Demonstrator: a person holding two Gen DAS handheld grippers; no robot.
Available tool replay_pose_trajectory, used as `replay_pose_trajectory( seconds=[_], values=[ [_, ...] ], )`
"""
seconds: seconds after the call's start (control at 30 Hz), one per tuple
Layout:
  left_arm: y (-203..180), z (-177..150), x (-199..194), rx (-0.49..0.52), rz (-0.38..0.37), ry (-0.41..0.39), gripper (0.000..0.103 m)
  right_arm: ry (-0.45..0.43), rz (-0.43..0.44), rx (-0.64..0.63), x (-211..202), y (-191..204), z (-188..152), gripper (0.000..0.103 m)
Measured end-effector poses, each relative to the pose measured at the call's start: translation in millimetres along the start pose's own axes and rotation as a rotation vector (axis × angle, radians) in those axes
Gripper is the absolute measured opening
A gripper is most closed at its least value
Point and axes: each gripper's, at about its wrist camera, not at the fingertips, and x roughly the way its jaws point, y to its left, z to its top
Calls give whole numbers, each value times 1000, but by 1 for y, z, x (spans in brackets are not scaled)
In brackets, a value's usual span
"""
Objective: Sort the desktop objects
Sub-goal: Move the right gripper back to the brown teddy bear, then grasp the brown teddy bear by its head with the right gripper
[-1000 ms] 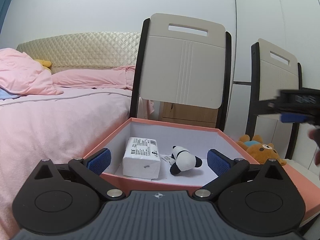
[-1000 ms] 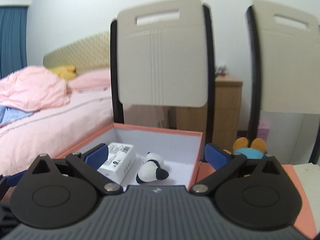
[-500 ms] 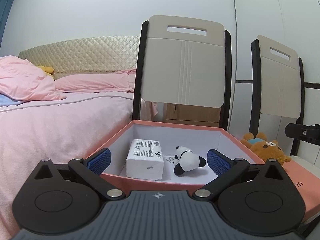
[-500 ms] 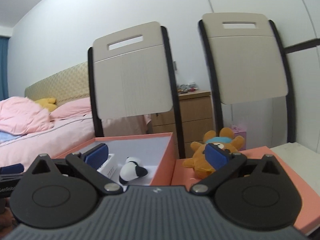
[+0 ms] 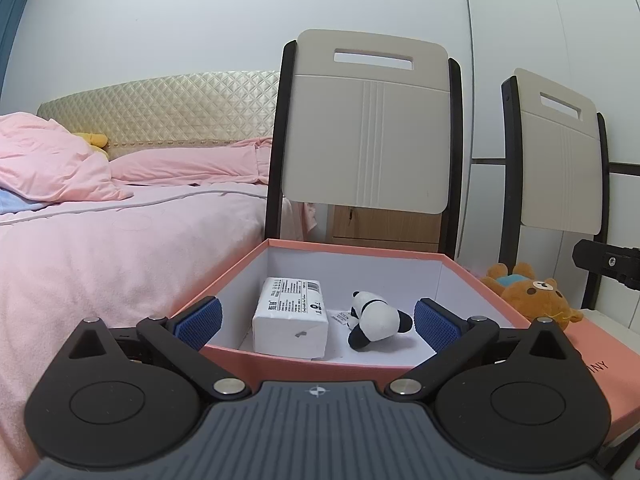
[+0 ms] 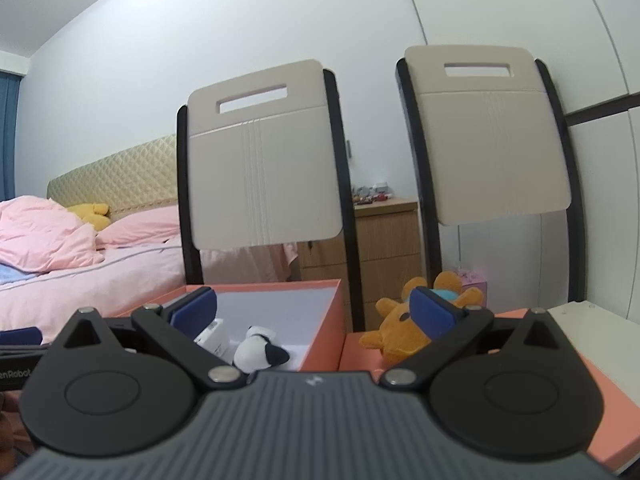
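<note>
Bedroom, bed behind chairs. Box (image 5: 304, 364) on worktop holds tissue pack (image 5: 291, 318) and panda (image 5: 376, 320); bear (image 6: 404, 326) lies outside on lid (image 5: 600, 364), unsorted. Left gripper (image 5: 316, 322) and right gripper (image 6: 314, 312): jaws apart, empty.

The left gripper (image 5: 316, 322) has a ribbed grey housing with a small white crosshair mark at its front edge. Two matte black round-hubbed plates flank the housing, each with a raised triangular cut-out. Black link arms carry silver rivets and end in blue fingers (image 5: 199, 323) with a fine grid texture. The right gripper (image 6: 314, 310) is built alike, its blue fingertips (image 6: 434, 312) smooth-backed, with a faint white logo on the housing.
</note>
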Motion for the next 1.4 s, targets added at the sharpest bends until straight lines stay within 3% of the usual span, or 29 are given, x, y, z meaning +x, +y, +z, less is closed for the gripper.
replay_pose_trajectory(
  seconds=[0.47, 0.73, 0.9, 1.1, 1.4],
  values=[
    [-1, -1, 0, 9, 0, 0, 103, -4, -1, 30, -4, -6, 4, 103],
    [0, 1, 0, -6, -2, 1, 103, 20, -63, 36, 21, -30, 39, 103],
    [-1, 1, 0, -2, -1, 1, 103, 176, -163, 107, 88, -69, 50, 103],
    [1, 1, 1, -4, 2, 6, 103, 408, -222, 134, 163, -98, 13, 103],
    [4, 1, 5, -21, -8, 19, 103, 459, -234, -32, 203, -86, -12, 103]
  ],
)
